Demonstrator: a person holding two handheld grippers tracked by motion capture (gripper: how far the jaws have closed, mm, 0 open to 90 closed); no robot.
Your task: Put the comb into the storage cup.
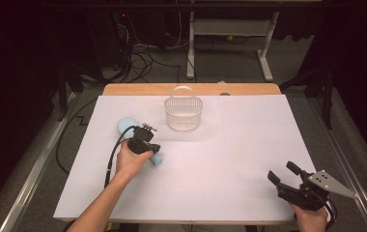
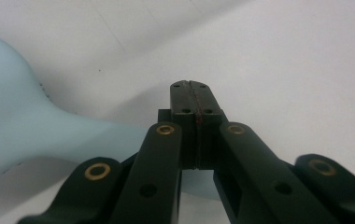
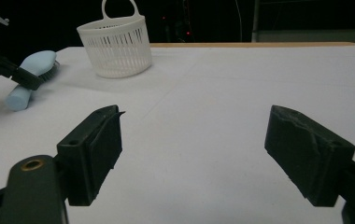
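brush (image 1: pixel 126 126): pale blue body and handle, dark bristles along the head's underside
basket (image 1: pixel 183 114): white plastic, pattern of narrow upright slots round the wall, plain white hoop handle at 12 o'clock
left gripper (image 2: pixel 194 100): black jaws, thin red line down the seam between them, brass-coloured rivets on the links
right gripper (image 3: pixel 192 149): matt black jaws, one brass-coloured rivet at 8 o'clock, grey three-cornered plate (image 1: pixel 330 182)
table (image 1: pixel 249 145): white sheet, light wooden edge at 12 o'clock
floor (image 1: pixel 230 58): grey, black cables
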